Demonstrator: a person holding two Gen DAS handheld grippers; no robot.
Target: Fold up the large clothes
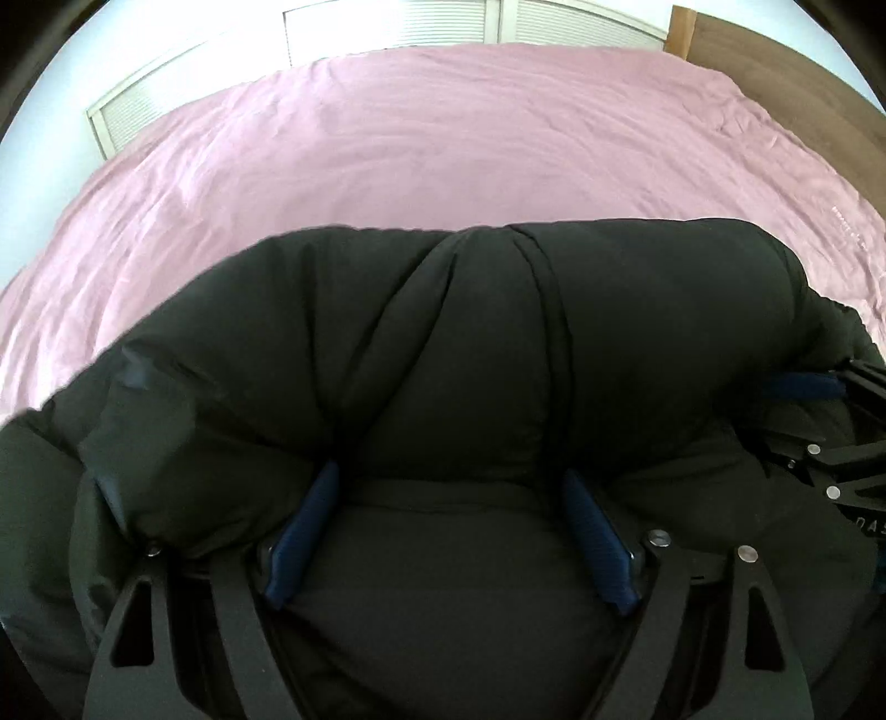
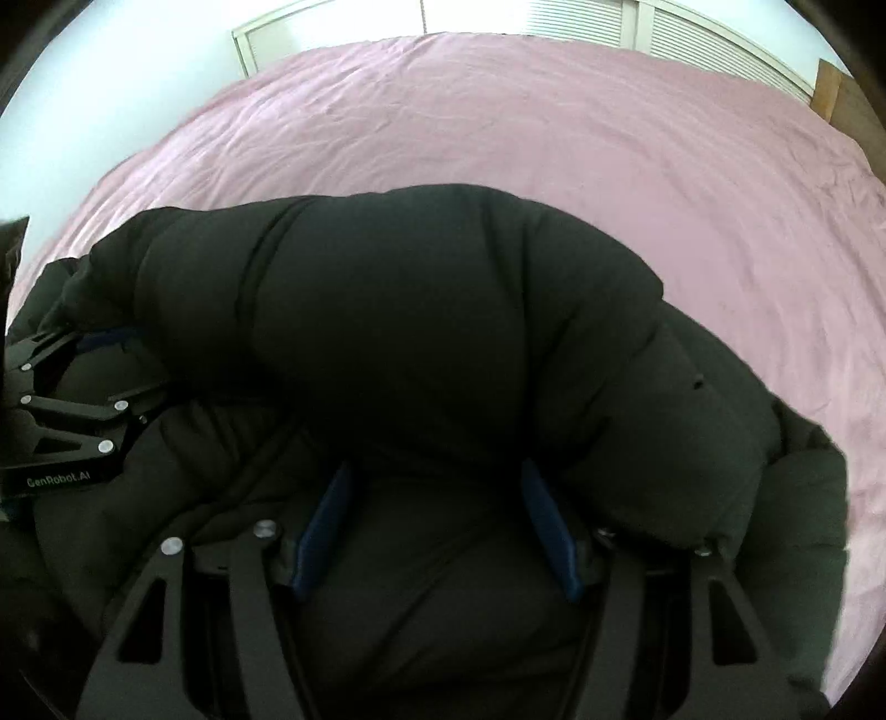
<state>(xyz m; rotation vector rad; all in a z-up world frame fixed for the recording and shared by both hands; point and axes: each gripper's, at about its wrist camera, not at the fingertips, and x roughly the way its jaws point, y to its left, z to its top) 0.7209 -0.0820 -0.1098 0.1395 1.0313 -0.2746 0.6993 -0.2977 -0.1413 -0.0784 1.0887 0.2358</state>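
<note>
A pink bedsheet covers the wide bed, with white louvred doors behind it and a wooden headboard at one corner. On its near side lies a black puffer jacket, bunched into a thick padded roll that spans both wrist views. The left gripper and the right gripper sit side by side, each with its blue pads clamped on a wide fold of the jacket.
</note>
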